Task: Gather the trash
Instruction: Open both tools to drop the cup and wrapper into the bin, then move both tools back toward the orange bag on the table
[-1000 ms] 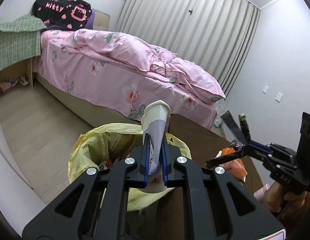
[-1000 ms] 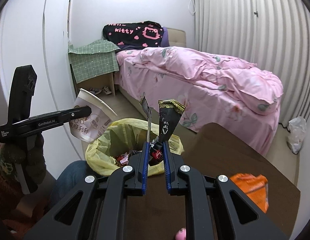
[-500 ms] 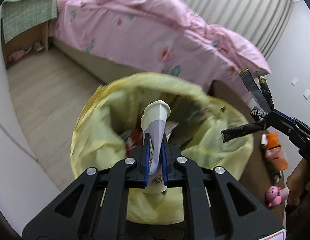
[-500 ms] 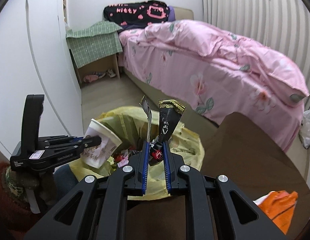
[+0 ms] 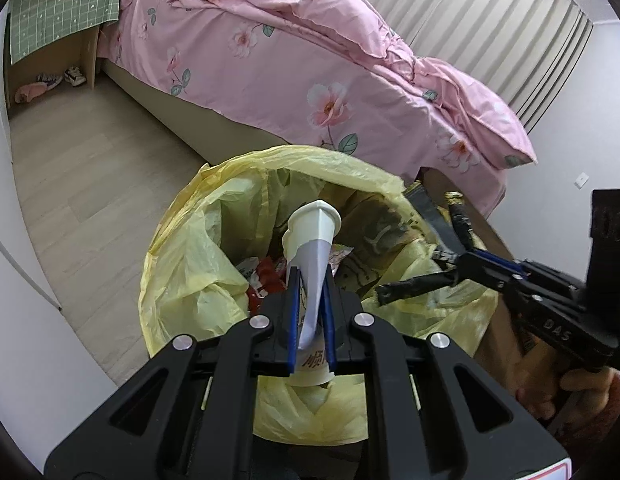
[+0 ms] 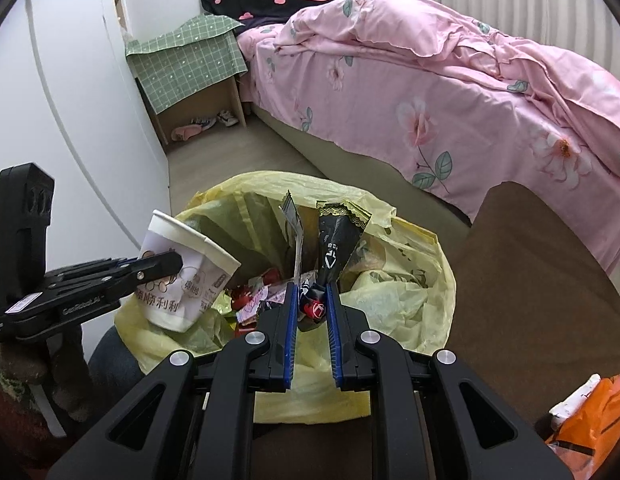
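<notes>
We hold two pieces of trash over the yellow plastic bin liner (image 6: 426, 280), whose mouth gapes wide just beside the brown table (image 6: 542, 280). Our left gripper (image 5: 310, 280) is clamped hard on a white paper cup with printed characters (image 5: 313, 236); the cup's wall is squashed flat between the pads, so its rim bulges into a pinched oval beyond the fingertips. From the right wrist view the same cup (image 6: 186, 276) tilts over the near left edge of the bag. Our right gripper (image 6: 312, 292) is clenched on a bundle of black foil snack wrappers (image 6: 338, 244), with a thin grey strip standing up beside them; the grip sits low on the crumpled base, and the tops fan upward above the opening.

We judge both items to be very light. The cup is soft paper that has already given way, so it will not spring out, but it may cling to one pad once we let go. The crushed middle of the wall is a sound place to hold it. The wrappers are thin, slick and limp; pinching them at the bunched end keeps the pieces together, while a hold near the tips would let them slide apart.

Red and white scraps (image 5: 262, 276) already lie at the bottom of the liner. An orange packet (image 6: 590, 412) waits on the table.
</notes>
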Available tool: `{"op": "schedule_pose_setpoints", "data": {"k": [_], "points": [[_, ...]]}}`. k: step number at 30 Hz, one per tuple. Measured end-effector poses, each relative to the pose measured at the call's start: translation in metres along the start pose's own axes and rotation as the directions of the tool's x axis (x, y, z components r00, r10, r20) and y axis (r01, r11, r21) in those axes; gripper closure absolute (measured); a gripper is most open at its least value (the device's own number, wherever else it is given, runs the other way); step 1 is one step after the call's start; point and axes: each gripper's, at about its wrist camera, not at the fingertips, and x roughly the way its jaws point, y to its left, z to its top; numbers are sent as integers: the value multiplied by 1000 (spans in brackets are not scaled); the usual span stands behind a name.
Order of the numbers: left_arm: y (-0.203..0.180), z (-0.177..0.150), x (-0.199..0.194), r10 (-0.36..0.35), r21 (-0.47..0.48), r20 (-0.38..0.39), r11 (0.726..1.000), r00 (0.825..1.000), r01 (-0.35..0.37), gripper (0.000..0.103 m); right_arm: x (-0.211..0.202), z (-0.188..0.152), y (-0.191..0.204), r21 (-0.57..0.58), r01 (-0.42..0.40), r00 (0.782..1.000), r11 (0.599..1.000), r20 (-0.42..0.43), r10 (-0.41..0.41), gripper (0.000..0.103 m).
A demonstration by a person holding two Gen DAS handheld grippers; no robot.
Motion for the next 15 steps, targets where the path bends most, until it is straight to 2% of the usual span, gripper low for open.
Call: {"op": "schedule_pose_setpoints", "data": {"k": [4,5,6,7,8,12,15], "points": [[-2,6,-8,-16,-17,24,1000,1000,17,93,1,2,-1,27,-5,1000,1000,17,5,85],[-2,8,-12,-20,-28,34,999,999,21,87,2,3,-1,28,-4,1000,1000,14,3,82],[-1,9,-15,-24,-40,43,999,999,26,83,3,3,-1,27,-3,1000,1000,8,3,73],[0,11,-17,-25,-47,51,999,998,27,74,3,2,-1,25,-9,1000,1000,4,9,66],[0,12,-21,-23,-54,63,998,998,27,70,2,1,0,23,-14,1000,1000,2,14,65],[-6,15,-34,2,-43,95,999,995,3,67,-8,-4,1,20,-18,1000,1000,10,18,64],[-15,16,-45,4,-19,120,1000,993,-1,59,-23,-9,-2,27,-16,1000,1000,27,15,64]]}}
